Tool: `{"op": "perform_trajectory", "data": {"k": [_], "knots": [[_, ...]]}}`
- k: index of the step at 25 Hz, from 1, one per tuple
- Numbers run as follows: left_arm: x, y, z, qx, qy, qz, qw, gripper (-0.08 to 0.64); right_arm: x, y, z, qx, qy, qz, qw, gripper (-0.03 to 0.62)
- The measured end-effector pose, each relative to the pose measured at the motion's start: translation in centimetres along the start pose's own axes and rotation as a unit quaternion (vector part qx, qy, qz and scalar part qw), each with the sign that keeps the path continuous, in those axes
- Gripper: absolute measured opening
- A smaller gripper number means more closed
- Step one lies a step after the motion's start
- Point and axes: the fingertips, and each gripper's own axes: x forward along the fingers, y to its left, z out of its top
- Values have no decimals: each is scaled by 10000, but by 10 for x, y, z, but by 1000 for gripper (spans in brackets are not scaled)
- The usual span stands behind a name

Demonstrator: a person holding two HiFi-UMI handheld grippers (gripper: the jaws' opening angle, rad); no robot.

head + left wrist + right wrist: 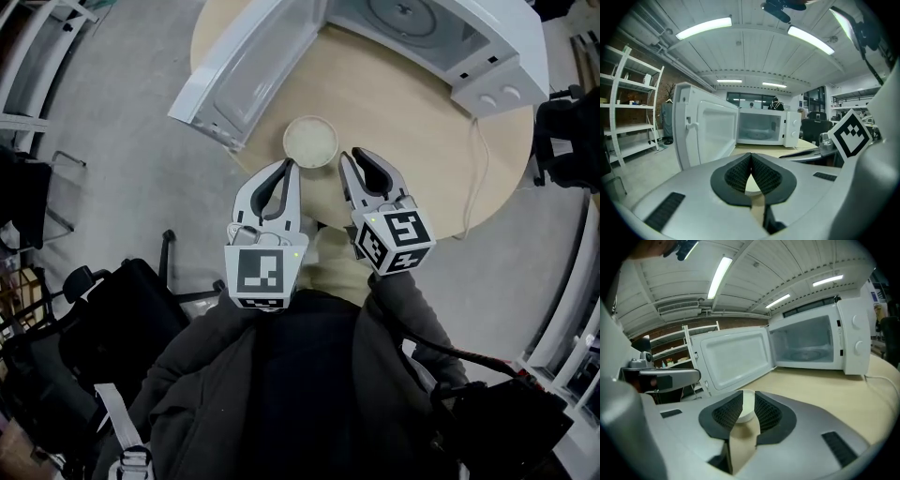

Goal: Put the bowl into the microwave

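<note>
A shallow cream bowl [309,141] sits empty on the round wooden table [422,141], just in front of the white microwave [450,37], whose door [248,66] hangs wide open to the left. My left gripper [290,166] is shut and empty, its tips close to the bowl's near-left rim. My right gripper [352,154] is open by a narrow gap, beside the bowl's near-right rim. In the left gripper view, the bowl [751,185] shows just beyond the closed jaws [751,155]. In the right gripper view, the bowl [747,408] shows through the gap of my right gripper [748,397], untouched.
The microwave's power cable [478,178] trails over the table at the right. Black chairs [94,309] stand on the floor to the left. A white shelf rack [628,108] is off to the left beyond the door [710,133]. The cavity [806,345] holds a glass turntable.
</note>
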Motion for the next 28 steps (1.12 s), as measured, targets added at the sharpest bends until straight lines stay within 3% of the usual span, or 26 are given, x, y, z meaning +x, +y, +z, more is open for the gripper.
{"op": "perform_trajectory", "data": {"k": [11, 28], "knots": [[19, 33, -41, -131, 85, 536, 9984, 9, 43, -21, -27, 53, 243, -7, 9997, 64], [31, 47, -41, -288, 122, 697, 9971, 9, 64, -23, -26, 549, 551, 291, 9965, 48]]}}
